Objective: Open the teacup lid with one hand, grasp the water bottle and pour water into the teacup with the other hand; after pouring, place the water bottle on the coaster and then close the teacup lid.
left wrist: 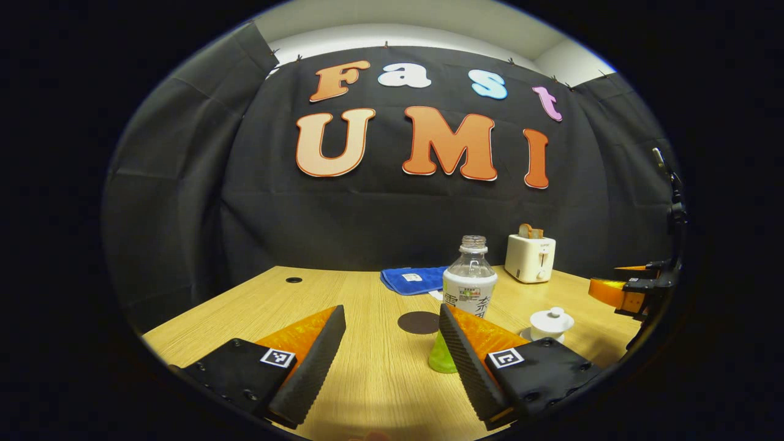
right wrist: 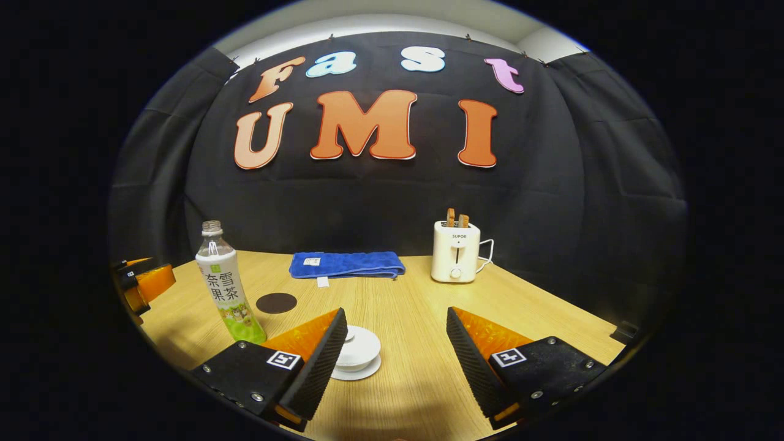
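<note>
An uncapped, clear water bottle [left wrist: 470,275] with a white and green label stands on the wooden table [left wrist: 367,380]. My left gripper [left wrist: 391,309] is open just short of it, and its right finger covers the bottle's foot. A dark round coaster [left wrist: 418,322] lies left of the bottle. The white teacup [left wrist: 551,323], lid on, sits on its saucer to the right. In the right gripper view the teacup [right wrist: 361,350] is close in front, partly behind the left finger of my open right gripper [right wrist: 395,312]. The bottle [right wrist: 223,282] and coaster [right wrist: 276,302] lie farther left.
A folded blue towel [right wrist: 346,264] and a white toaster [right wrist: 454,258] holding toast stand at the back of the table. A small dark hole [left wrist: 294,280] marks the far left tabletop. The right gripper [left wrist: 612,282] shows at the right edge, the left gripper [right wrist: 144,282] at the left edge.
</note>
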`<state>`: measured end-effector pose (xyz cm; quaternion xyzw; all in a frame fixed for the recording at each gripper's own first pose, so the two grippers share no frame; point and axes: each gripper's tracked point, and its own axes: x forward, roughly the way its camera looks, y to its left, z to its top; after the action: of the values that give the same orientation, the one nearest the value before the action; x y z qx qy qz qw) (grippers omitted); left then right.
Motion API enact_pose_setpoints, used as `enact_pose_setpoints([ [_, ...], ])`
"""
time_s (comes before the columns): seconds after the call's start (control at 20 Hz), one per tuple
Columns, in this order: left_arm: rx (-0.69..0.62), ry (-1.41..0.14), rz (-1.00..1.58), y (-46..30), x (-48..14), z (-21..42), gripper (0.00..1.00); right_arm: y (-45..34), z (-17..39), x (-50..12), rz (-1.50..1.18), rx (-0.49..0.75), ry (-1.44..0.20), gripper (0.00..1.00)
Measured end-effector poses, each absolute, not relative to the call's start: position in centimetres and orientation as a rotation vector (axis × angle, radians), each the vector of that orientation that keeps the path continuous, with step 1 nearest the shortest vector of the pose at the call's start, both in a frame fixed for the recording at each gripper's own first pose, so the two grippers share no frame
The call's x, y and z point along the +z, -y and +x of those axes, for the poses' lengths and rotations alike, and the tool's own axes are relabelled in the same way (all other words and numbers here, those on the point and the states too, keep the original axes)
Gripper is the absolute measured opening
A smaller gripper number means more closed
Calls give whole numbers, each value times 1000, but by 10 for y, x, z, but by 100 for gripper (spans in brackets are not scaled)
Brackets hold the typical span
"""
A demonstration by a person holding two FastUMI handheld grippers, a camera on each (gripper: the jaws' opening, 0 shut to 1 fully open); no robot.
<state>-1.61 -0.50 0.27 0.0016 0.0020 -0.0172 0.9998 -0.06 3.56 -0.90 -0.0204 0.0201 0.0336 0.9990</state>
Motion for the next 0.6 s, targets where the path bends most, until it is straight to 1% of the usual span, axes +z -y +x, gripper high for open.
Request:
enact_pose_setpoints([
  [0.15,-40,-16,3,5,-1,-16,99,-53,9,-16,-62,94,-64,98],
  [0.45,-50,-28,22,6,-7,-15,99,-86,25,-37,-133,142,-140,95],
  [0.6,-51,-44,23,5,-15,-13,99,-96,30,-52,-150,159,-206,86],
])
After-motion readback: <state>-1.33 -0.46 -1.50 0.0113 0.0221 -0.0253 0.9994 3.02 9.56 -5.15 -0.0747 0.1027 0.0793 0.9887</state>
